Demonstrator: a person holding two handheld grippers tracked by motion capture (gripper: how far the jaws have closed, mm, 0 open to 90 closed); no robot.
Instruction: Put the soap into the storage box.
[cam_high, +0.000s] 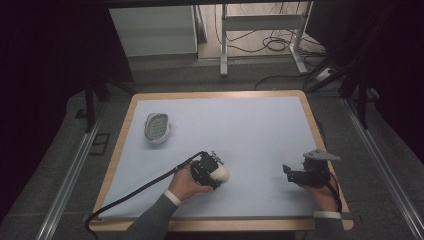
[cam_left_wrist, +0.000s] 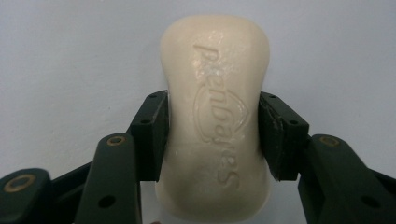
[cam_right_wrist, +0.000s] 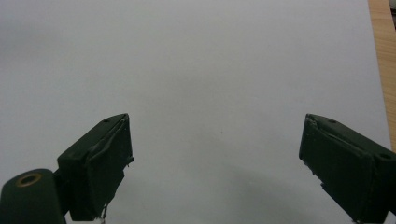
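left hand-held gripper clamped on soap, low on worktop | right hand-held gripper apart, idle | risk: slick soap may squirt out if squeezed harder

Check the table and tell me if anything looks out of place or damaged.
Nothing stands out. The soap bar is whole, clamped squarely at its waist by the left gripper. The soap dish sits upright on the mat. The right gripper is open.
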